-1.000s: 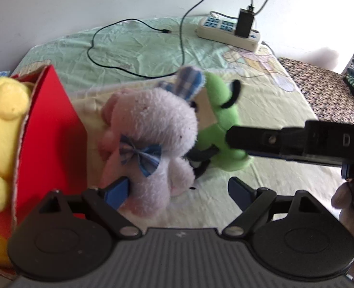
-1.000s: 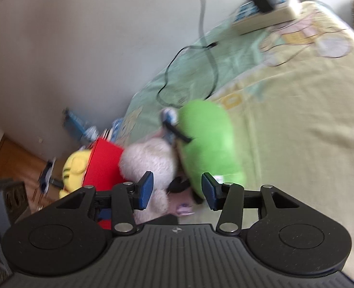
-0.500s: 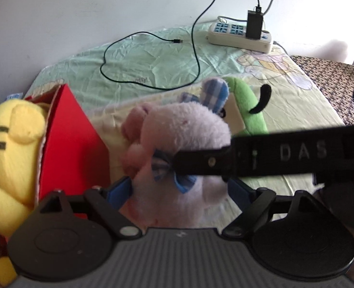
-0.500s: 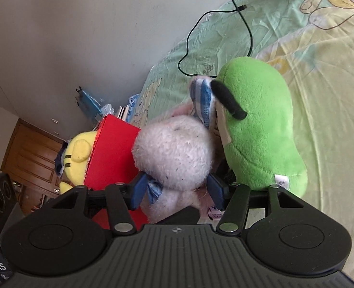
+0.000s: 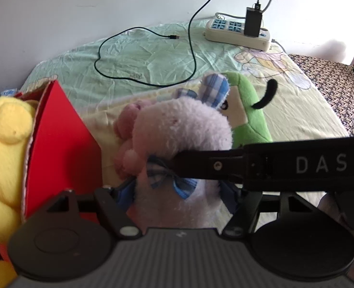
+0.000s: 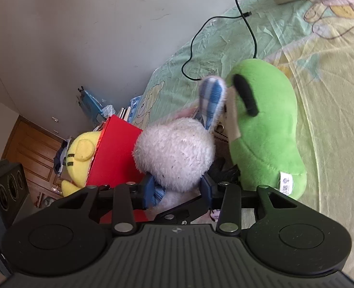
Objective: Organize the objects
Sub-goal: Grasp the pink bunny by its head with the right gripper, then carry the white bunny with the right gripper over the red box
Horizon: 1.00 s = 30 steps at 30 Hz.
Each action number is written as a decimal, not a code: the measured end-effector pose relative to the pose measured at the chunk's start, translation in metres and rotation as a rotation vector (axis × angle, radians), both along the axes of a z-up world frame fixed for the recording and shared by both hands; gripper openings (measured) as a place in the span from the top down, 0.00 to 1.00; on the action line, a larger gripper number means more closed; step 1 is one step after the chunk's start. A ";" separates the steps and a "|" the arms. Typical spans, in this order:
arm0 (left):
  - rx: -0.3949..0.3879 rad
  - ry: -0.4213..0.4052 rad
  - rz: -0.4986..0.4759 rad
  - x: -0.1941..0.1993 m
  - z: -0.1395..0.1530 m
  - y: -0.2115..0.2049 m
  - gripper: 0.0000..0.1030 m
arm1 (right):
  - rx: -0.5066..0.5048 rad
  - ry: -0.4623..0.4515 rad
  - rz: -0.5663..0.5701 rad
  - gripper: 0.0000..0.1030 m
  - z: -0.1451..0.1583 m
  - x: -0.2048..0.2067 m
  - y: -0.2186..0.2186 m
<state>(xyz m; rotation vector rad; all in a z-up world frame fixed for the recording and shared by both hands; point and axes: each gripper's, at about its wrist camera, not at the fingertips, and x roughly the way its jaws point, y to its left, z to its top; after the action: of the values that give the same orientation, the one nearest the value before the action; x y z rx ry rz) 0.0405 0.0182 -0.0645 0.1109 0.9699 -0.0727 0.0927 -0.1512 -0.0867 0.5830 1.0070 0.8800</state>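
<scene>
A pale lilac plush bunny (image 5: 181,129) with a blue checked bow and ears lies on the bed beside a red box (image 5: 59,139). My left gripper (image 5: 177,194) is shut on its body, with a blue pad pressing into each side. The right gripper (image 6: 178,189) is shut on the same bunny (image 6: 174,153) at the neck, just under its head. In the left wrist view, the right gripper's black finger crosses in front from the right. A green plush (image 5: 251,120) leans against the bunny's far side. A yellow plush (image 5: 4,139) sits in the box.
A power strip (image 5: 237,33) with a black charger and a looping black cable (image 5: 191,45) lies at the far end of the bed, by the wall. A black speaker (image 6: 4,187) stands off the bed's left edge, near wooden doors. Bare sheet (image 6: 333,96) lies right of the green plush.
Both grippers moved in on the bunny and their fingers closed on it, the left around the body and the right around the neck. The right gripper's finger now crosses the left view.
</scene>
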 end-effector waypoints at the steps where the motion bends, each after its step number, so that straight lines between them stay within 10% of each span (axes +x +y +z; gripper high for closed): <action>1: -0.001 -0.002 -0.004 -0.003 0.002 -0.001 0.33 | -0.006 -0.009 0.003 0.58 0.003 -0.002 -0.001; 30: -0.106 -0.154 -0.025 -0.094 0.063 0.007 0.33 | 0.010 -0.226 0.020 0.58 0.066 -0.086 -0.014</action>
<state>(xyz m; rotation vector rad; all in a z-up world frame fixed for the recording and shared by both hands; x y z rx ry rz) -0.0540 0.0251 -0.0014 0.0302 0.8090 -0.1362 0.0067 -0.1651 -0.0209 0.4709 0.8054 0.9460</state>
